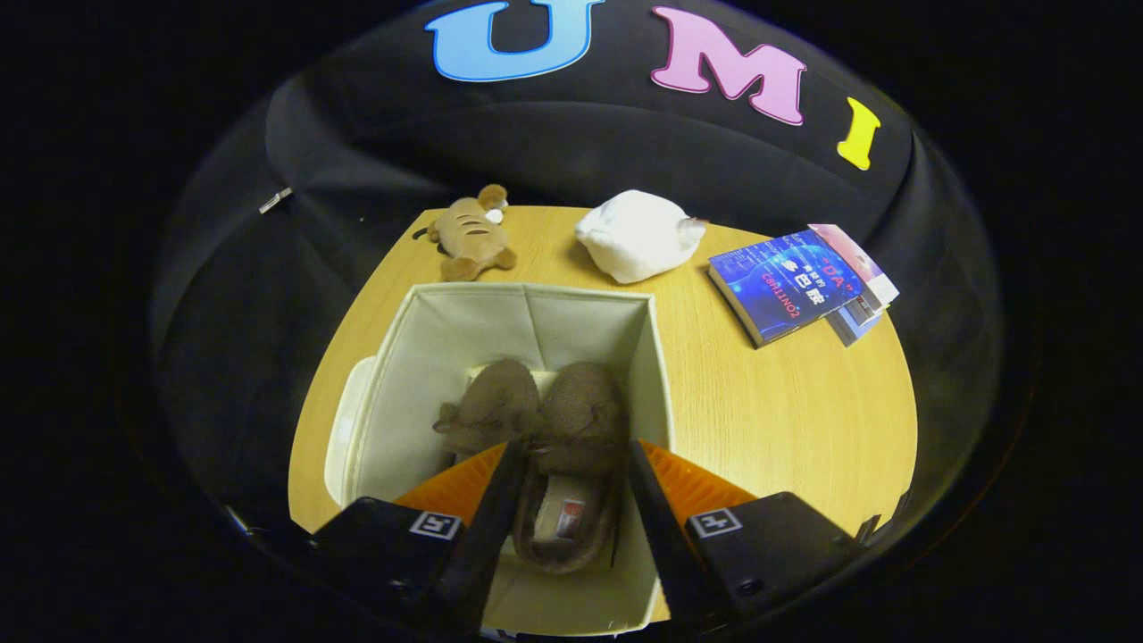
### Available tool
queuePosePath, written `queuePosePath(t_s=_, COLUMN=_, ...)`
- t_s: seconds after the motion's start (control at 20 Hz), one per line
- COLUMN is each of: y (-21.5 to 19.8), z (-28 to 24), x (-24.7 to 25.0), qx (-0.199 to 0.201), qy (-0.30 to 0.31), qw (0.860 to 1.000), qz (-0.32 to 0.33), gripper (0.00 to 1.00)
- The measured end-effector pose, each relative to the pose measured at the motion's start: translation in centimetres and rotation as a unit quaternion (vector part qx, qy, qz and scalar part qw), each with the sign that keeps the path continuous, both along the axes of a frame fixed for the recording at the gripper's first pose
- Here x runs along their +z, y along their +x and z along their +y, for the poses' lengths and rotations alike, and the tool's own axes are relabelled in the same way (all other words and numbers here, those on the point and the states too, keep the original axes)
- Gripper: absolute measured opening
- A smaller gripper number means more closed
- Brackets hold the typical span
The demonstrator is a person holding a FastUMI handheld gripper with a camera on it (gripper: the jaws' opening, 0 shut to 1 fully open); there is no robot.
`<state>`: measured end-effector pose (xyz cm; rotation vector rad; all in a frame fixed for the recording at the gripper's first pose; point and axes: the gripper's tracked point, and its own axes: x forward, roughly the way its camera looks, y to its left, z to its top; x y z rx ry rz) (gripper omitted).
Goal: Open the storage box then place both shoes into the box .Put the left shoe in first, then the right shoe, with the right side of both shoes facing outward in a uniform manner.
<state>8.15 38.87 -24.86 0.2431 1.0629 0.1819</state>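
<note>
An open cream fabric storage box (656, 357) stands on the wooden table just ahead of me. Two brown fuzzy shoes lie side by side on its floor, toes pointing away. The left shoe (489, 406) rests toward the box's left wall. The right shoe (579, 420) lies beside it, its insole showing. My gripper (574, 455) reaches down into the box with the right shoe between its fingers. Both fingertips (511, 464) touch the shoe's sides, so it is shut on the shoe. The fingers hide part of each shoe's heel.
The box's white lid (344, 429) lies on the table against the box's left side. Beyond the box sit a brown plush toy (469, 237) and a white cloth bundle (636, 234). To the right lies a stack of books (790, 281). Bare tabletop (786, 420) stretches right of the box.
</note>
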Motion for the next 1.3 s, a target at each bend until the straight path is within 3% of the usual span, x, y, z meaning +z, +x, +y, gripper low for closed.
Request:
queuePosePath(t_s=0.1, y=-0.5, z=0.4, x=0.5, qx=0.007, qy=-0.001, qw=1.000, qz=-0.010, gripper=0.94)
queuePosePath(t_s=0.2, y=-0.6, z=0.2, x=0.8, qx=0.015, qy=-0.010, qw=1.000, qz=-0.018, gripper=0.99)
queuePosePath(t_s=0.45, y=-0.3, z=-1.1, x=3.3, qx=0.012, qy=0.002, qw=0.998, qz=-0.065, gripper=0.99)
queuePosePath(t_s=0.75, y=1.0, z=-7.5, x=7.6, qx=0.000, qy=-0.032, qw=0.989, qz=-0.144, gripper=0.98)
queuePosePath(t_s=1.3, y=1.9, z=-22.9, x=16.1, qx=-0.024, qy=-0.064, qw=0.944, qz=-0.321, gripper=0.98)
